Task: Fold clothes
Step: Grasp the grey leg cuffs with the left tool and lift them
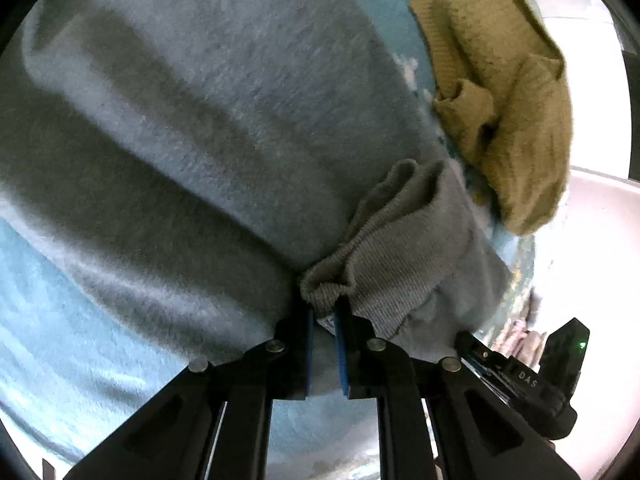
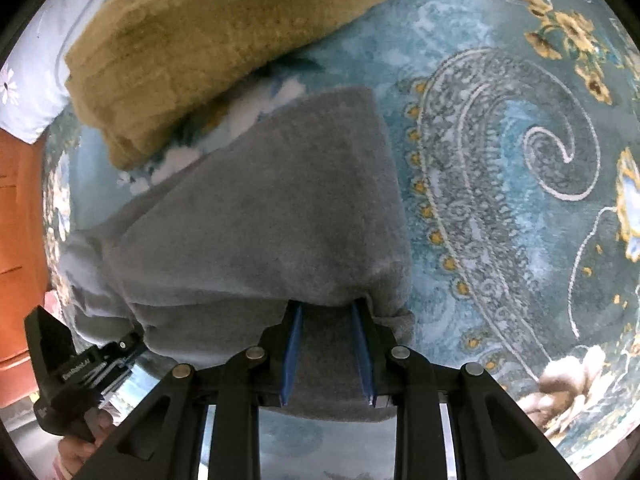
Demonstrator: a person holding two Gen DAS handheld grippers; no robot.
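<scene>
A grey fuzzy sweater lies spread on a blue patterned carpet. My left gripper is shut on its ribbed grey cuff, which bunches up between the blue pads. In the right wrist view the same grey sweater is folded over itself. My right gripper has its jaws a little apart with a thick fold of the sweater between them. The other gripper shows at each view's lower edge: the right one in the left wrist view, the left one in the right wrist view.
A mustard knit sweater lies crumpled beside the grey one, and it shows in the right wrist view. The carpet has a paisley and flower pattern. A pale blue cloth and orange furniture sit at the left.
</scene>
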